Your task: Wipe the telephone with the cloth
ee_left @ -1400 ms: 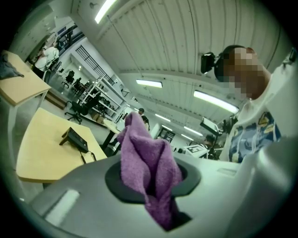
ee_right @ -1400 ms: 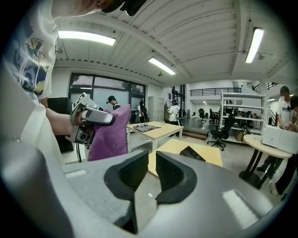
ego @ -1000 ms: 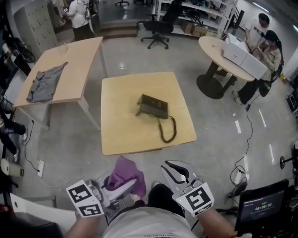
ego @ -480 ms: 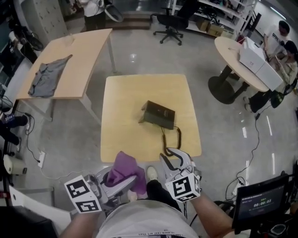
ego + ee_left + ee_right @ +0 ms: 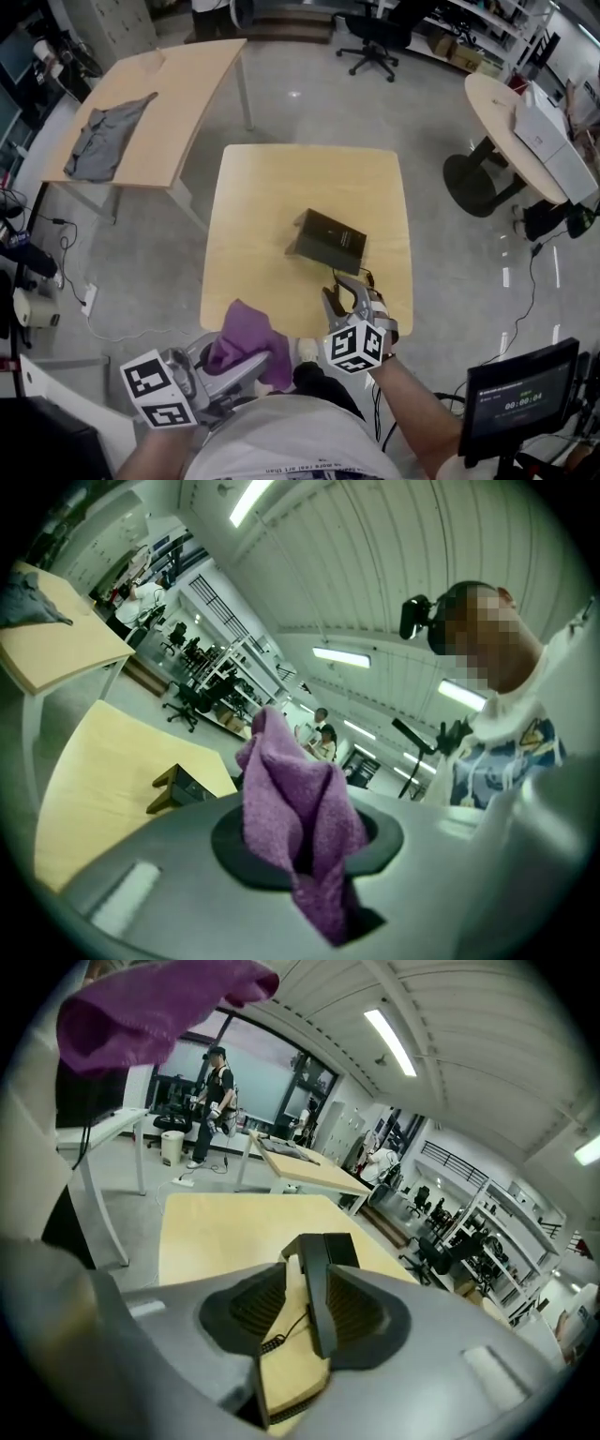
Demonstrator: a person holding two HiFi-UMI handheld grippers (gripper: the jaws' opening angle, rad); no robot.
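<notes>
right hand-held gripper (image 5: 345, 292) now reached table (image 5: 281, 206) edge, jaws opening, empty; left hand-held gripper (image 5: 253, 364) pinching cloth (image 5: 242, 330)

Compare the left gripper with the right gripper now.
The left gripper is shut on the purple cloth; the right gripper's jaws have just been opening, nothing between them. The left gripper aims beside the telephone; the right gripper aims straight at it. Both carry marker cubes.

Mine, item: left gripper (image 5: 267, 364) at lower left and right gripper (image 5: 345, 298) at lower centre, both smooth grey moulded shells with black ribbed pads (image 5: 354, 1309), each carrying a white cube (image 5: 155, 391) printed with black square markers; white T-shirt (image 5: 291, 450), blue print on the front.
</notes>
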